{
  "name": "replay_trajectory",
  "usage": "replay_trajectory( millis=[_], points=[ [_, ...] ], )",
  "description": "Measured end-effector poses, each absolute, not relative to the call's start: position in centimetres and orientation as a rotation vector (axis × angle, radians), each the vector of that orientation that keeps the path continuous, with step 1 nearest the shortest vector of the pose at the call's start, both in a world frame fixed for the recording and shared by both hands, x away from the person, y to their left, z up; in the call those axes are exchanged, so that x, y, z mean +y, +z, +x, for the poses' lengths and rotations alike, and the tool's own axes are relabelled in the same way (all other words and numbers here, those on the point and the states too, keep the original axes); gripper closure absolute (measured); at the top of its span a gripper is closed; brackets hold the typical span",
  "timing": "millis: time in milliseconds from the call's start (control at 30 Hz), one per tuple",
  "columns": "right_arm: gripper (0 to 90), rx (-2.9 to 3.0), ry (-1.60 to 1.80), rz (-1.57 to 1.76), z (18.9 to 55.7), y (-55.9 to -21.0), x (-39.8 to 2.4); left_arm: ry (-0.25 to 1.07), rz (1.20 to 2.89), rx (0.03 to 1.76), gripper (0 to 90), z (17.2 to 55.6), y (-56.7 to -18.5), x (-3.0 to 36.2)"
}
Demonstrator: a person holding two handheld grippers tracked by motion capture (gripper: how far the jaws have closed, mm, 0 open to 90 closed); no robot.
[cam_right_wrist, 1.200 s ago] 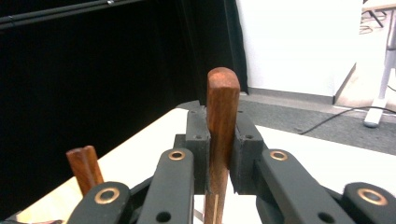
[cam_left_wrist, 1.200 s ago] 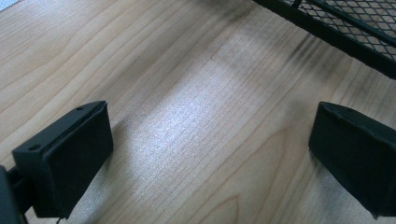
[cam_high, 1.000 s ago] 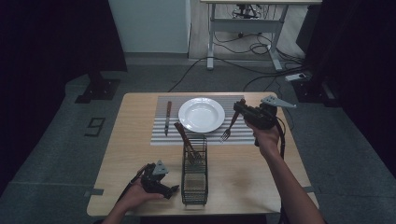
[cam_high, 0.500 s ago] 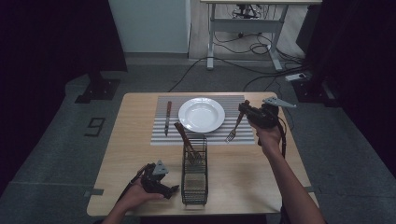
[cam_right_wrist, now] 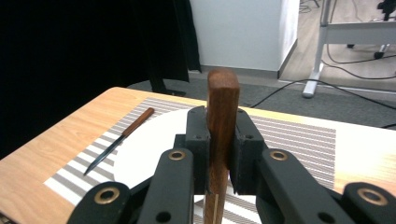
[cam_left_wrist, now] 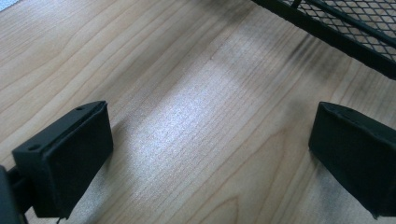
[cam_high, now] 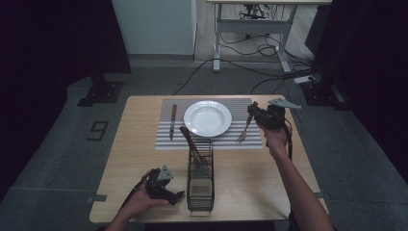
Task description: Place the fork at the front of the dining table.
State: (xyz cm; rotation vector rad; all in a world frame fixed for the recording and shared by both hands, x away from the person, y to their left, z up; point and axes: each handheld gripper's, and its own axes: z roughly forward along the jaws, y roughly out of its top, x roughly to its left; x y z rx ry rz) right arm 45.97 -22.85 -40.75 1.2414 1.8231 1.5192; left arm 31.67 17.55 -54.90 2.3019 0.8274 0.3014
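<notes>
Clamping the fork (cam_high: 244, 131) by its wooden handle, your right tool (cam_high: 253, 113) holds it tines-down just right of the plate (cam_high: 207, 118); your left tool (cam_high: 173, 196) rests wide open.

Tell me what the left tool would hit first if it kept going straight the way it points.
Probably the black wire-mesh basket. The left tool rests low on the light wooden table, jaws open and aimed at the basket's side; its own view shows the basket's lower edge just ahead. Depth is unclear, so it might scrape the tabletop first.
</notes>
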Motion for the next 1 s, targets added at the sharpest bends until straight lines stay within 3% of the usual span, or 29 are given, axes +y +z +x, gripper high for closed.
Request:
replay_trajectory(
  millis=[633, 1000],
  points=[
    [80.1, 1.846, 1.287, 1.23, 48.1, -43.8, -21.8, 0.301, 2.303, 0.826, 0.0, 31.7, -54.9, 17.5],
    [78.6, 1.855, 1.33, 1.262, 48.1, -44.9, -21.9, 0.302, 2.303, 0.826, 0.0, 31.7, -54.9, 17.5]
  ],
)
